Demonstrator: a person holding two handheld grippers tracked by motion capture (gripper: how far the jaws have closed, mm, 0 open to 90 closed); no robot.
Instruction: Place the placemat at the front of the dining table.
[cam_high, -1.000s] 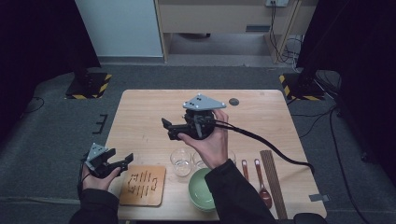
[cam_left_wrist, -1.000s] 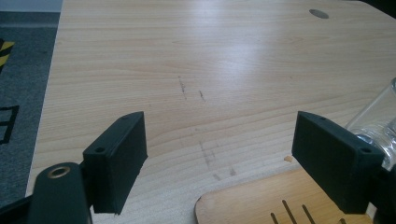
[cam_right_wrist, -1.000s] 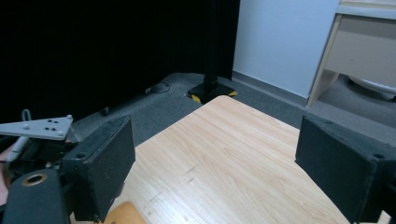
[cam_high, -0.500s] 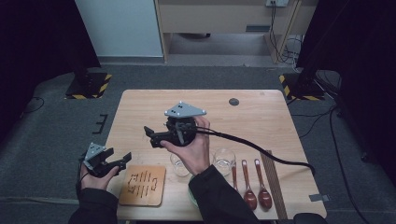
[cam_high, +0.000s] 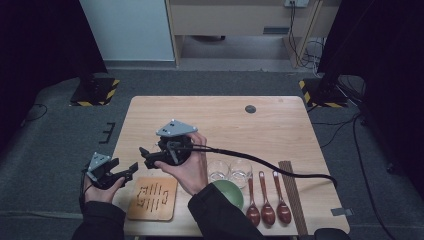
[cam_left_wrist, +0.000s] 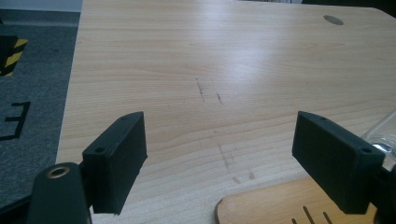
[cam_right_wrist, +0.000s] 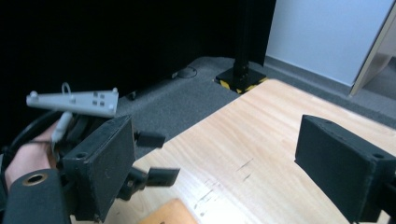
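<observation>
High view: bare table (cam_high: 220, 120) lies open beyond both grippers. Right gripper (cam_high: 145, 156), jaws apart, hovers above the slotted wooden board (cam_high: 152, 198); left gripper (cam_high: 131, 170), jaws apart, sits at the table's left edge.

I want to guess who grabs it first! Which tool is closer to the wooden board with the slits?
Left. The left tool sits beside the wooden board's left corner; the right tool hovers just above its far edge.
</observation>
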